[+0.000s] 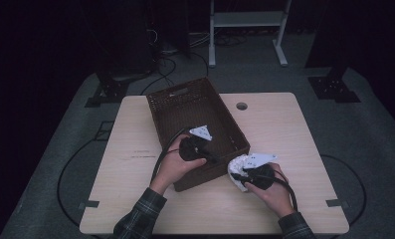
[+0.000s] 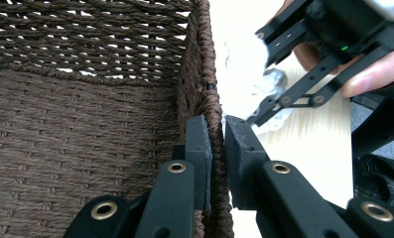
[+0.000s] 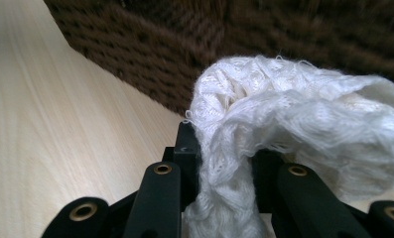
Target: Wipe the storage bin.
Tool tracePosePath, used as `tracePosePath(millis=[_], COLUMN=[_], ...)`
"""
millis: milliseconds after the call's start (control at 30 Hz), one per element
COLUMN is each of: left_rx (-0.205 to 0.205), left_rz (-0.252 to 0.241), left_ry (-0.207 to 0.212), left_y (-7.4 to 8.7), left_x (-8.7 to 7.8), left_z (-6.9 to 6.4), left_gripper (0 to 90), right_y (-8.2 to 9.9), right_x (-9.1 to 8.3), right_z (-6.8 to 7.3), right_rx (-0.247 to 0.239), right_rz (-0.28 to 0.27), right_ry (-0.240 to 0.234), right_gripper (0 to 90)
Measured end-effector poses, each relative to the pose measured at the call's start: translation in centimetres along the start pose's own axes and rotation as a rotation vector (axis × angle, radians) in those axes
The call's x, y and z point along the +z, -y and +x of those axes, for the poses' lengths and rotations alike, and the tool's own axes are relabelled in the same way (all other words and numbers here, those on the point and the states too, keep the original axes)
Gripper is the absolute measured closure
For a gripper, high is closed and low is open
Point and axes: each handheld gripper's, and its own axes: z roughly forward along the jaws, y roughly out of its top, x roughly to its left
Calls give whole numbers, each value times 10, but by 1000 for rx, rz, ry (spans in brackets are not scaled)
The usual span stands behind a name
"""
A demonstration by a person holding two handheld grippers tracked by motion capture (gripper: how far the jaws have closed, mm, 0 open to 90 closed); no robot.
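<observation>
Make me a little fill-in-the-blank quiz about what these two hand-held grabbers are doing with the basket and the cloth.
1. The left gripper has its jaws clamped on the rim of the brown woven ____.
2. The right gripper holds a crumpled knitted cloth whose colour is ____.
3. The basket stands on a light ____ table.
4. In the high view the cloth lies ____ the basket, by its right near corner.

Missing words: basket; white; wooden; outside

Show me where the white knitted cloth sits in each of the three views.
High view: white knitted cloth lower centre-right, under the right claw.
Left gripper view: upper right of centre, beyond the basket wall.
Right gripper view: centre to right, pinched between the black jaws.
Shared landmark: brown woven basket.
</observation>
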Motion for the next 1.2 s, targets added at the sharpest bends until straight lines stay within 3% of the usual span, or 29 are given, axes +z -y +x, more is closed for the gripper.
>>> tracePosePath(millis=[333, 467, 700, 1200], left_rx=[1, 1, 1, 8], left_rz=[7, 6, 8, 4], left_ry=[1, 1, 1, 3], left_y=[0, 0, 0, 0], left_x=[0, 0, 0, 0], left_z=[0, 0, 0, 1], left_gripper=[801, 802, 802, 804], right_y=[-17, -22, -22, -9], right_x=[-20, -23, -16, 12], right_z=[10, 13, 12, 11], right_rx=[-20, -33, -21, -19], right_rz=[-112, -132, -116, -3], right_ry=[-16, -14, -31, -54], right_gripper=[719, 719, 720, 721])
